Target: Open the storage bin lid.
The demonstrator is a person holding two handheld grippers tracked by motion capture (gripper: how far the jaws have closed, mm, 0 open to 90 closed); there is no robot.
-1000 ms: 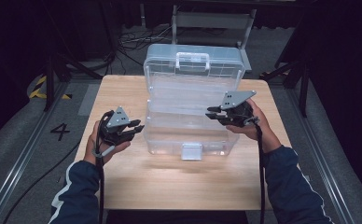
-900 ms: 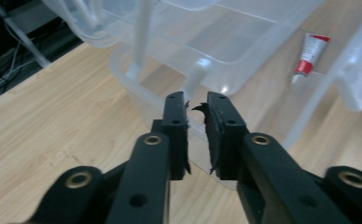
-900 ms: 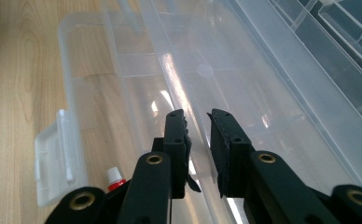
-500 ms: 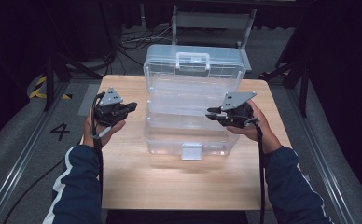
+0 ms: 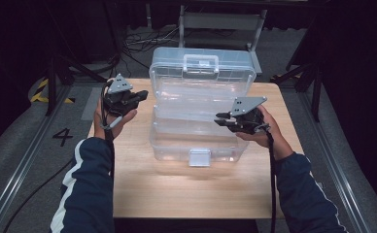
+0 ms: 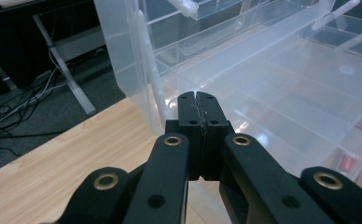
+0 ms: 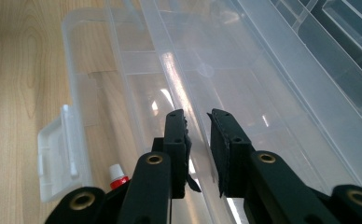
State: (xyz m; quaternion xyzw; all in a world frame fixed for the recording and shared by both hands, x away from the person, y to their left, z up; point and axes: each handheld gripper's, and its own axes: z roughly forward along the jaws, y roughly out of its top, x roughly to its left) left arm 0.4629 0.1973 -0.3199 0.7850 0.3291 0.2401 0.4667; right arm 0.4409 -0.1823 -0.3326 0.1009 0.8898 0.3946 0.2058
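Observation:
A clear plastic toolbox (image 5: 177, 143) stands on the wooden table (image 5: 177, 194) with its lid (image 5: 167, 65) raised upright at the back. My left gripper (image 5: 143, 94) hovers beside the lid's left edge, its jaws shut with nothing between them; in the left gripper view this gripper (image 6: 198, 95) points at the lid's corner (image 6: 137, 70). My right gripper (image 5: 218, 119) reaches in from the box's right side. In the right gripper view this gripper (image 7: 200, 121) has a thin clear wall of the inner tray (image 7: 179, 88) running between its narrowly parted pads.
The box's front latch (image 5: 199, 158) hangs open toward me. A small red-capped item (image 7: 117, 176) lies low inside the box near the latch (image 7: 60, 154). A metal stand (image 5: 220, 19) and cables are behind the table. Bare wood lies in front of the box.
My left gripper has left the box's lower left side and moved up and away along the lid's left edge, its jaws now fully together. The right hand has kept still.

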